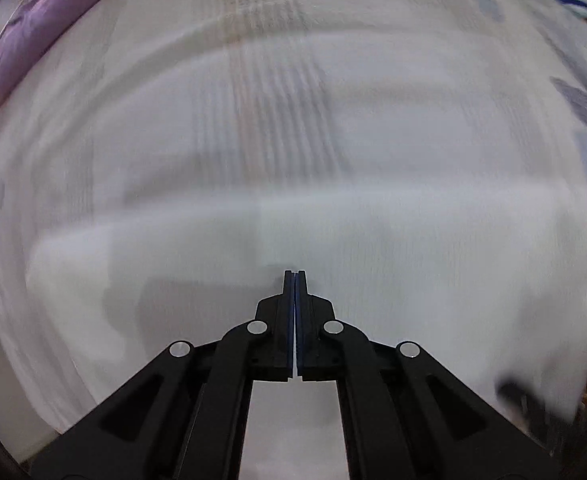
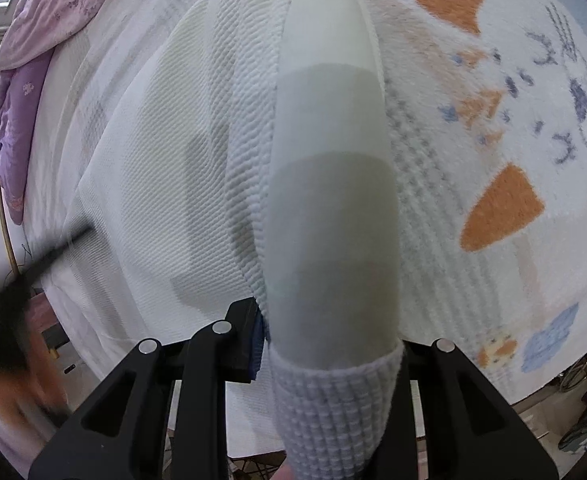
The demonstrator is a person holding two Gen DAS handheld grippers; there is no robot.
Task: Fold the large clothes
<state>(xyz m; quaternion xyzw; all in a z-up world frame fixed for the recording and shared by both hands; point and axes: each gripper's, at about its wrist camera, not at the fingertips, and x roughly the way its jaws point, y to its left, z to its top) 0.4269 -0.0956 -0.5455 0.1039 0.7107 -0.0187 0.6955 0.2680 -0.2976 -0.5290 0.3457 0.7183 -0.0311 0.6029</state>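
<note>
A large white textured garment (image 2: 165,168) lies spread on the bed. It has a thin grey-and-cream striped inner panel (image 2: 333,200) and a ribbed cuff (image 2: 333,404). My right gripper (image 2: 325,320) is shut on a fold of this garment, and the cloth drapes over its fingers and hides the tips. In the left wrist view the white cloth (image 1: 293,160) fills the frame, blurred by motion. My left gripper (image 1: 295,276) is shut with nothing between its pads, just above the cloth.
A white bed sheet with orange and blue prints (image 2: 505,208) lies under the garment. A purple quilt (image 2: 21,128) is bunched at the far left, also in the left wrist view (image 1: 33,32). The bed edge and floor clutter (image 2: 581,376) show at lower right.
</note>
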